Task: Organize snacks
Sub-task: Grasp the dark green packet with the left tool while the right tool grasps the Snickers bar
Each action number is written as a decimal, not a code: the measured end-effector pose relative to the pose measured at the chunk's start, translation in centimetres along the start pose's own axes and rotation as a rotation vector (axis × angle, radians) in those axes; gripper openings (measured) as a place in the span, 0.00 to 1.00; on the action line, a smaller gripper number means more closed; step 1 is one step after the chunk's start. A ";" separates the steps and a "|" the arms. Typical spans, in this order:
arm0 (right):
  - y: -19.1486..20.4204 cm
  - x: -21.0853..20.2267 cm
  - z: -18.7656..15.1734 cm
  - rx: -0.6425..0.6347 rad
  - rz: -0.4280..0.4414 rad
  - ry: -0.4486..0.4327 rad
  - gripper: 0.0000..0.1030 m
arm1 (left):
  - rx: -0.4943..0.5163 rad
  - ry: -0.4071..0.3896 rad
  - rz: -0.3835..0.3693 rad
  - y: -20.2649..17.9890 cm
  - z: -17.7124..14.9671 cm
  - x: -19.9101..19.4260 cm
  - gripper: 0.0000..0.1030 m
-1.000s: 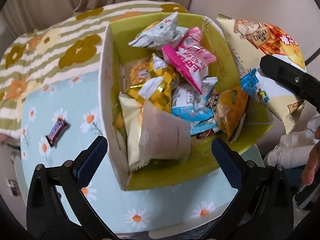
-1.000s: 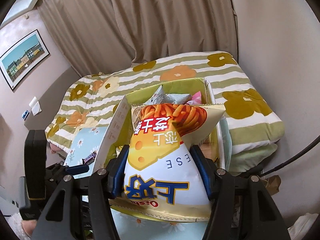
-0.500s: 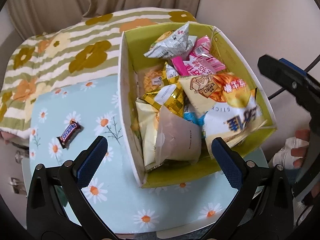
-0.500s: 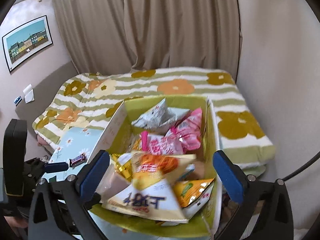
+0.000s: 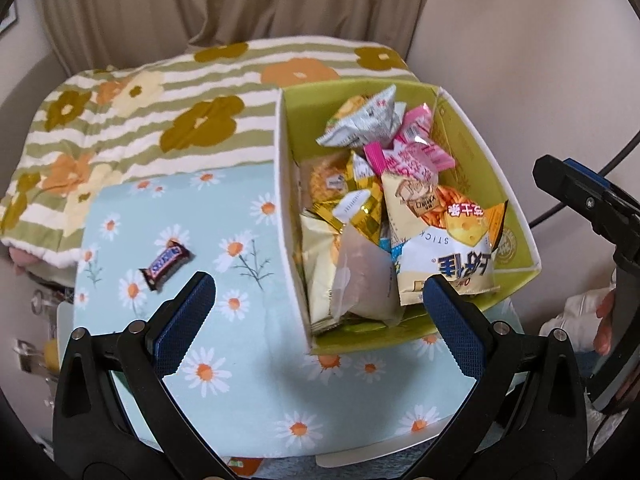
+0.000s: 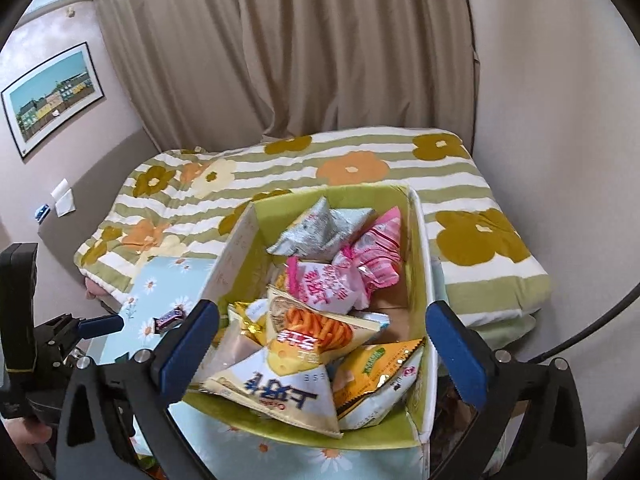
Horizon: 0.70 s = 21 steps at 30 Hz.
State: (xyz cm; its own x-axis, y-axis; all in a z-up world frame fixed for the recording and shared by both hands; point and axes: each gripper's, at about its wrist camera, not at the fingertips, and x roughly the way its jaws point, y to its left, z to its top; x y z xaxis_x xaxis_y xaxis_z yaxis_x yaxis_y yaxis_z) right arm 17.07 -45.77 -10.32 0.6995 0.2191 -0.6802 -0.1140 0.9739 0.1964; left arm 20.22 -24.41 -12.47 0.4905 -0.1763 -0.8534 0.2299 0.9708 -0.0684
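A green cardboard box [image 5: 516, 208] on the table holds several snack packets. On top at its near right lies a white and orange cheese-stick bag [image 5: 448, 248], also seen just below the right gripper [image 6: 322, 308], whose jaws stand wide open and touch nothing. The bag [image 6: 280, 380] rests free among the pink, silver and gold packets in the box [image 6: 418, 280]. My left gripper [image 5: 316, 284] hovers open and empty above the box's near left corner. A small chocolate bar [image 5: 166, 266] lies alone on the cloth left of the box.
The table wears a light blue daisy cloth [image 5: 240, 360]. Behind it is a bed with a green-striped flowered blanket [image 5: 160, 112], with curtains and a wall beyond. The right gripper's finger [image 5: 580, 200] reaches in at the right, a hand [image 5: 604, 320] below it.
The right gripper opened and let go of the cheese-stick bag, which dropped into the box. The left gripper rose and drew back, so more of the cloth shows.
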 end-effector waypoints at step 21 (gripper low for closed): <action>16.2 2.7 2.7 -0.259 0.278 0.022 1.00 | -0.354 -0.072 0.206 15.7 -6.7 -7.3 1.00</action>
State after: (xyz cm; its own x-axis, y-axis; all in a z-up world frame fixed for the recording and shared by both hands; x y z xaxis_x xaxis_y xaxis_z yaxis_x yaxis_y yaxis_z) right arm 19.04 -29.54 -7.10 0.6016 0.4755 -0.6419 -0.4741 0.8592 0.1922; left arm 14.65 -6.78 -10.77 0.5567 0.0285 -0.8302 -0.1762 0.9807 -0.0845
